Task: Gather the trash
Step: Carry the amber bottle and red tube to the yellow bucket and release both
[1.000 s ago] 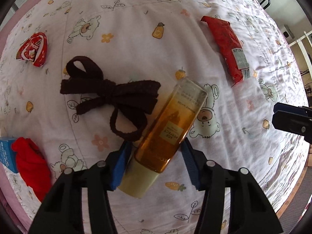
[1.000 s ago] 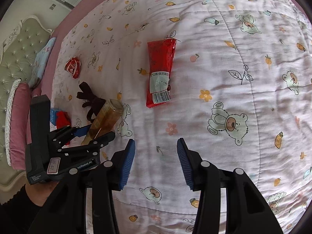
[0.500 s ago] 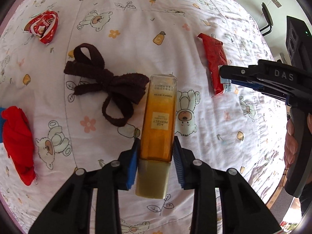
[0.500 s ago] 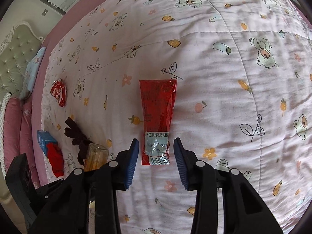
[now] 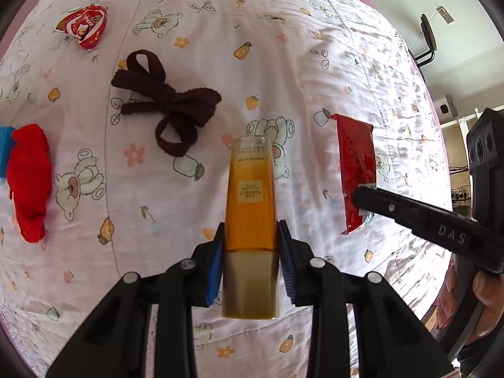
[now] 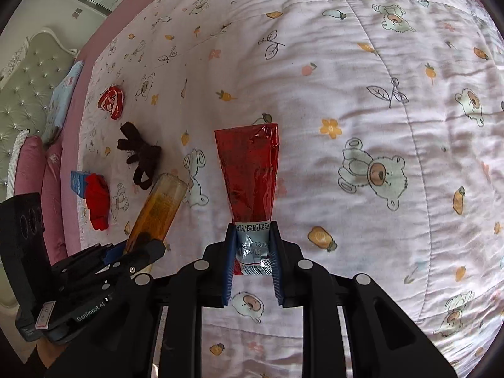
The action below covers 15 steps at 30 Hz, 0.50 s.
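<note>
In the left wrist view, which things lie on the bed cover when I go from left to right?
blue box → red cloth → crumpled red wrapper → brown bow band → amber bottle, held in the left gripper → long red packet

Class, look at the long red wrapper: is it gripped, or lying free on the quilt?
Gripped. The right gripper has just been closing, and its pads pinch the red wrapper at its labelled end.

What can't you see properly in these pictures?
- Blue box, left wrist view: cut by the edge and covered by the red cloth.
- Red wrapper's lower end, left wrist view: behind the right gripper.
- Bottle's base, right wrist view: hidden by the left gripper.
</note>
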Each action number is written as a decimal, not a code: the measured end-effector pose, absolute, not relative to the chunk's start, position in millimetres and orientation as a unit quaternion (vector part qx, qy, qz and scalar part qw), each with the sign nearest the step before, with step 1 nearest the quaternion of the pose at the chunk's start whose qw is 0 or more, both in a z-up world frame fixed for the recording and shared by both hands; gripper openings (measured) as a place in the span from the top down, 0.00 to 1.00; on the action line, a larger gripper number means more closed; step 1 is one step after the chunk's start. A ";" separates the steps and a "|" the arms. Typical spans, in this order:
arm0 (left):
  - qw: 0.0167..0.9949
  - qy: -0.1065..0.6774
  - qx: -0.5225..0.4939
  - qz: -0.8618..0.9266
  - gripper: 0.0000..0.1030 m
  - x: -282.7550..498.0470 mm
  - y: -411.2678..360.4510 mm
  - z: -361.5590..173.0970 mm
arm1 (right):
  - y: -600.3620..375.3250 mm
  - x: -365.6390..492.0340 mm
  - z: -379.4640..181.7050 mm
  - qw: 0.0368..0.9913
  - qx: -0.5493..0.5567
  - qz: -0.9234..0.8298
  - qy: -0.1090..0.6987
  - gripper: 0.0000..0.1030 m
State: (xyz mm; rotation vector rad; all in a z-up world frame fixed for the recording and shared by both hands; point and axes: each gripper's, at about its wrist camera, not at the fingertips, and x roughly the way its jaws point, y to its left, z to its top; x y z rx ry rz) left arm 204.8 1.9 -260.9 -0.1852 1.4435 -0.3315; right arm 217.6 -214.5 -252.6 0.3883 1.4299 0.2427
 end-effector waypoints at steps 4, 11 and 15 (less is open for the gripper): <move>0.729 0.660 -0.075 -0.167 0.69 178.2 -20.3 -255.6 | -227.0 168.4 -244.8 0.728 0.179 0.100 0.654 0.81; 0.713 0.663 -0.051 -0.223 0.69 119.0 -56.8 -249.7 | -257.5 82.8 -229.1 0.736 0.193 0.059 0.646 0.81; 0.700 0.665 -0.028 -0.259 0.69 81.7 -90.5 -244.8 | -281.0 36.1 -220.1 0.741 0.215 0.026 0.635 0.81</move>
